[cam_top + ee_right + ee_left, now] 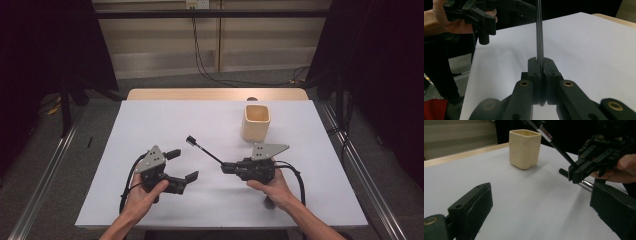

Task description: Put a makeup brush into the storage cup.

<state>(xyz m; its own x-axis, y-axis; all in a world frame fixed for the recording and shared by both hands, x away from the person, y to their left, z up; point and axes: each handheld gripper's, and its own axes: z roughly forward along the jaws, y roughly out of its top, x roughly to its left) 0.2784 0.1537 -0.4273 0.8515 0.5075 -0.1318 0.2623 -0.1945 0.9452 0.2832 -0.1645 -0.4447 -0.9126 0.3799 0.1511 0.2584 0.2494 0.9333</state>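
My right gripper (226,167) (540,62) is shut on the end of a thin black stick (205,149) (539,32). The stick has a silver collar and a small dark head, and it slants up and to the left over the white table (150,125). My left gripper (184,165) (541,192) hovers low at the front left, open wide with nothing between its pads, facing the right gripper (574,175). A cream square cup (256,121) (524,148) stands upright behind the right gripper, toward the back right.
A wooden strip (215,94) runs along the table's far edge. Dark curtains and metal floor rails flank the table. Cables trail from both grippers toward the front edge.
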